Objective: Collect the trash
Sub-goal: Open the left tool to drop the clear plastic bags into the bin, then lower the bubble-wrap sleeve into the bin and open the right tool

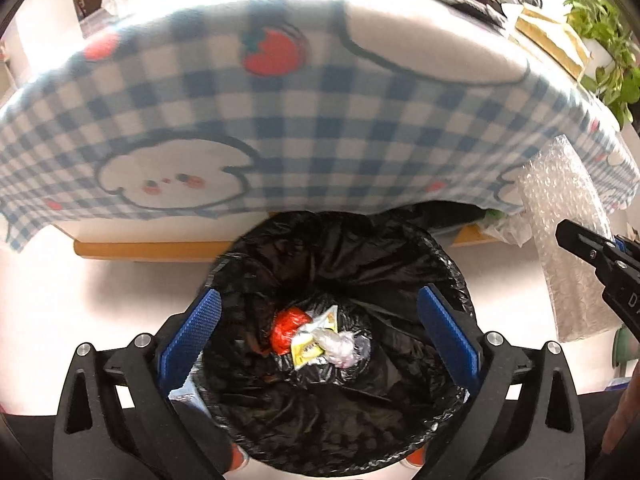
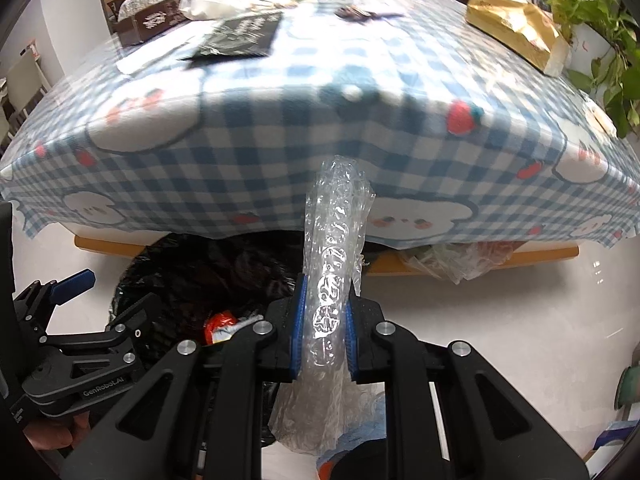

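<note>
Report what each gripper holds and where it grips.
Left gripper: open and empty above the trash bin. Right gripper: shut on the bubble wrap, pinched partway along its rolled length.

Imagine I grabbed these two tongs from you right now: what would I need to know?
Left tongs: wide open, empty, over the black-lined bin.
Right tongs: shut on a strip of bubble wrap, beside the bin, not yet over it.
Done: red wrapper, yellow packet and clear plastic lie in the bin.
Left: drop the bubble wrap in; then probably the litter on the checked tablecloth, such as the black pouch.
</note>
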Demonstrator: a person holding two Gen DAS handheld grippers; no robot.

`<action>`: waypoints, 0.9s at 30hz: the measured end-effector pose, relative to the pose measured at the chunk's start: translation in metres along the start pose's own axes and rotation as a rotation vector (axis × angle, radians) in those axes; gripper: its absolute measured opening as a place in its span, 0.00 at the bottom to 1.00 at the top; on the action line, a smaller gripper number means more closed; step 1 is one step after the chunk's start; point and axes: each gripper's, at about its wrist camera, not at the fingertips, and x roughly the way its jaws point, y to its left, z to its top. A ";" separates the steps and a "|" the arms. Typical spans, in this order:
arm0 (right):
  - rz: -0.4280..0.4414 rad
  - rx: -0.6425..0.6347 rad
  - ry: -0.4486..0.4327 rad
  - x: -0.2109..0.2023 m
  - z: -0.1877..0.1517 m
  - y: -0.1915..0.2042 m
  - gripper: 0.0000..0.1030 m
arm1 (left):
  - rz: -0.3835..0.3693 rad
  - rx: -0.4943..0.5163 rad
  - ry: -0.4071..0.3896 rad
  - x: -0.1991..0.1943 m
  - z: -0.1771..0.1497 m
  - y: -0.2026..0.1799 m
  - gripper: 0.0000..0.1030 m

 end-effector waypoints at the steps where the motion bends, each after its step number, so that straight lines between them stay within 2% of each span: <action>1: 0.004 -0.003 -0.005 -0.002 0.001 0.005 0.16 | 0.003 -0.005 -0.004 -0.003 0.000 0.005 0.94; 16: 0.055 -0.083 -0.030 -0.016 0.010 0.082 0.16 | 0.045 -0.101 -0.051 -0.040 -0.004 0.083 0.94; 27: 0.054 -0.104 0.035 0.018 0.000 0.114 0.16 | 0.079 -0.147 -0.018 -0.027 -0.019 0.131 0.94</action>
